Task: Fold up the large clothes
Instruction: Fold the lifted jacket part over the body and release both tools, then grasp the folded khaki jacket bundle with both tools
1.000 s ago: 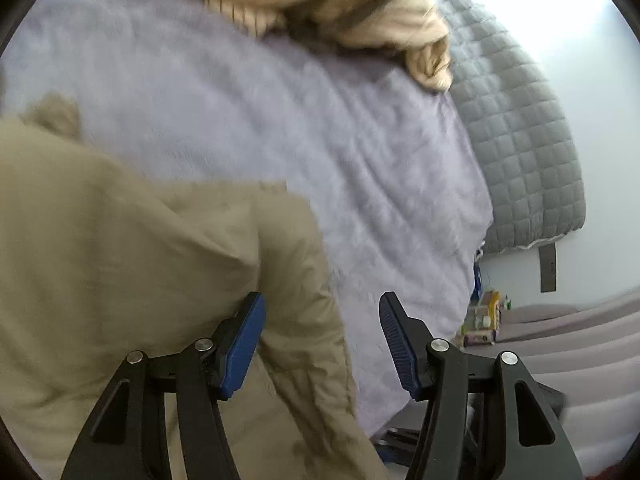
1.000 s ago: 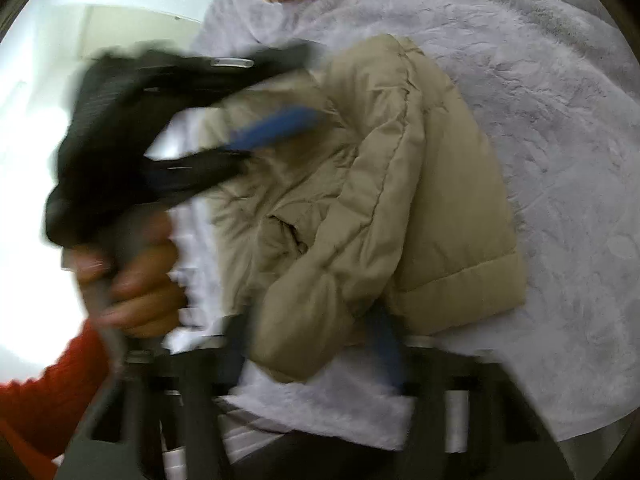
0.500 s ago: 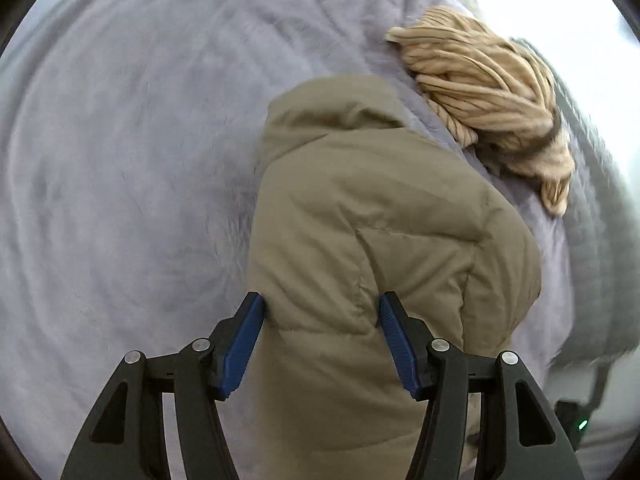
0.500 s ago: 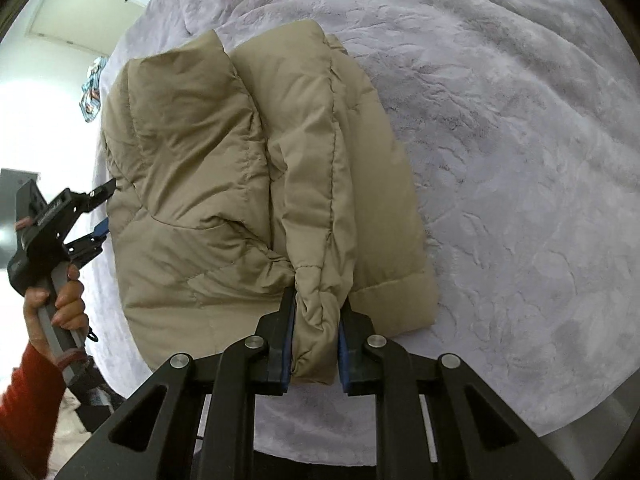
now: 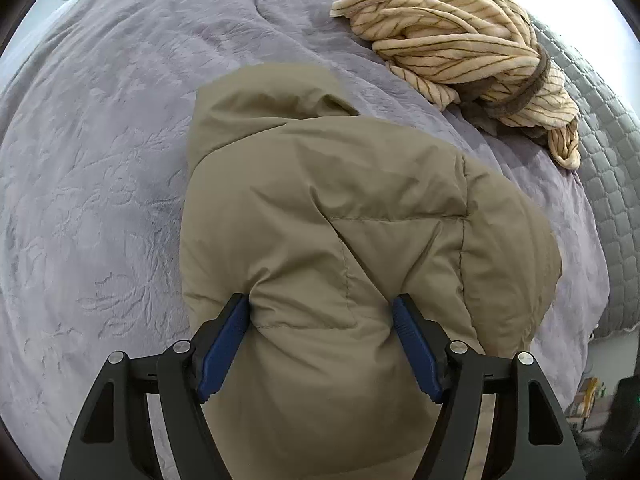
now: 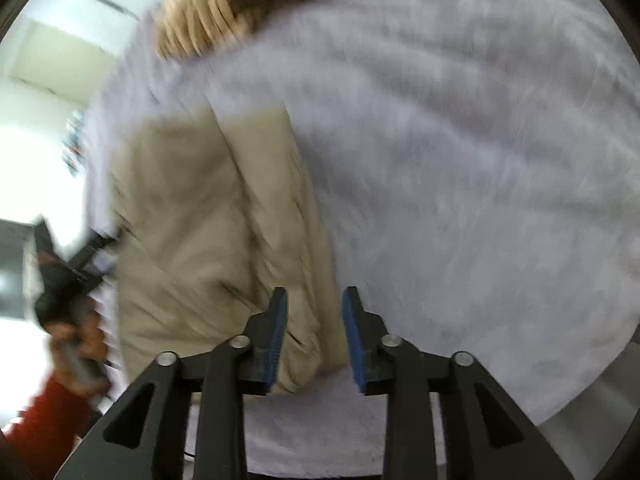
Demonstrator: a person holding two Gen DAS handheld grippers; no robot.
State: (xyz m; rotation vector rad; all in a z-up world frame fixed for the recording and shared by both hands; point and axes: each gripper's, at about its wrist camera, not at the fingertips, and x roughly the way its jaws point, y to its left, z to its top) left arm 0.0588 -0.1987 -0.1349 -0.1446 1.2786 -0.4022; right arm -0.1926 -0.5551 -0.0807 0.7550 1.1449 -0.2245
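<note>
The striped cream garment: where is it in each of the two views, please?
Left wrist view: the striped cream garment lies bunched at the upper right, beyond the tan jacket.
Right wrist view: it is blurred at the top edge, left of centre.
Shared landmark: the tan jacket on the lavender blanket.

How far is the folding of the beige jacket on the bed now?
Done: the beige jacket lies folded into a compact bundle on the purple blanket. In hand: both claws are opening, the left claw astride the bundle, the right claw at its edge. Left: the striped garment is unfolded in a heap.
</note>
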